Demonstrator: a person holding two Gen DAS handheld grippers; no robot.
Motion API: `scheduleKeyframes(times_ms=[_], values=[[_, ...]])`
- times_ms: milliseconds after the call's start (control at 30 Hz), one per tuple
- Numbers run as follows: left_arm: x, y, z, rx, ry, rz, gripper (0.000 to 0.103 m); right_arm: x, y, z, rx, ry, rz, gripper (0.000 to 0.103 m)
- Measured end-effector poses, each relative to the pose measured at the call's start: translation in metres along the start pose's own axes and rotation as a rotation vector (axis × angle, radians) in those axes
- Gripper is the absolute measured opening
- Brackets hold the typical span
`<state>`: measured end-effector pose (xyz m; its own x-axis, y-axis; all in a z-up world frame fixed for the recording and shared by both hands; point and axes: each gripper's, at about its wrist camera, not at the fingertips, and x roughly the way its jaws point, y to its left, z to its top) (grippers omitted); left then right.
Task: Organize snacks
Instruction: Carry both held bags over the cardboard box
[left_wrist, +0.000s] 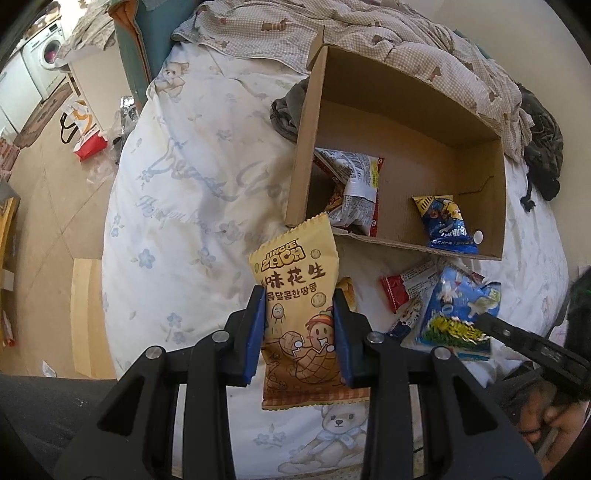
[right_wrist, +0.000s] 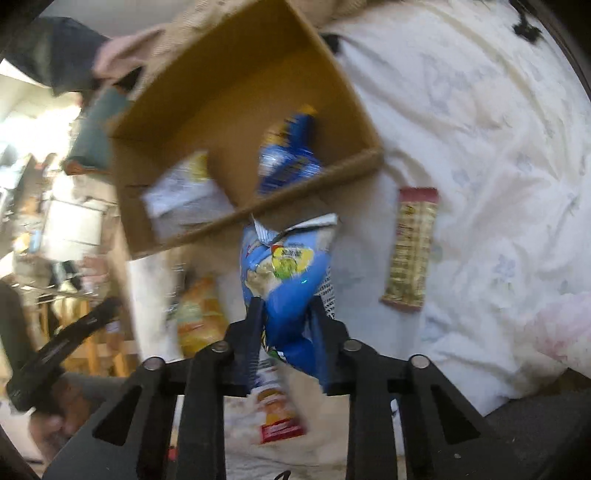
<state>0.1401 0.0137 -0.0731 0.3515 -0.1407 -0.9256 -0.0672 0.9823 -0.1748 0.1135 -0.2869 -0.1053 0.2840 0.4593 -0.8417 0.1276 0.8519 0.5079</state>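
Peanuts packet (left_wrist: 299, 317) sits pinched in the left gripper (left_wrist: 300, 332) jaws; right gripper (right_wrist: 286, 332) jaws clamp a blue snack bag (right_wrist: 286, 273). Both hang near the cardboard box (left_wrist: 495, 206) on the floral-quilted bed (left_wrist: 192, 192); wooden floor (left_wrist: 48, 206) and washing machine (left_wrist: 50, 55) lie beyond.

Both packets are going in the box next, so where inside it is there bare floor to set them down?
The cardboard box is bare across its far half and down the middle, between the red-and-white packets at the left wall and the blue packet near the front right. Its front left corner is crowded.
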Motion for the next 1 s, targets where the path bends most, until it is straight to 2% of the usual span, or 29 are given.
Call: scheduleKeyframes(times_ms=[167,233,400,567,700,800,1000], values=[[0.001,-0.001,0.000,0.006,0.002,0.009,0.030,-0.010,0.011,-0.010,-0.059,-0.030,0.027,0.004],[0.001,-0.001,-0.001,0.005,-0.001,0.011,0.030,-0.007,0.015,-0.011,-0.086,-0.022,0.011,0.002],[0.001,0.000,-0.001,0.005,-0.009,0.024,0.030,0.000,0.023,-0.009,-0.134,-0.006,-0.017,0.001],[-0.004,0.001,-0.001,0.007,-0.032,0.030,0.030,-0.015,0.029,-0.011,-0.147,-0.051,0.032,0.001],[-0.021,-0.004,0.000,0.027,-0.107,0.031,0.030,-0.033,0.038,-0.009,-0.162,-0.103,0.086,0.001],[-0.034,-0.012,0.004,0.072,-0.175,0.051,0.030,-0.041,0.044,-0.004,-0.159,-0.109,0.111,0.001],[-0.047,-0.023,0.036,0.093,-0.222,0.041,0.030,-0.063,0.053,0.027,-0.154,-0.168,0.157,0.001]])
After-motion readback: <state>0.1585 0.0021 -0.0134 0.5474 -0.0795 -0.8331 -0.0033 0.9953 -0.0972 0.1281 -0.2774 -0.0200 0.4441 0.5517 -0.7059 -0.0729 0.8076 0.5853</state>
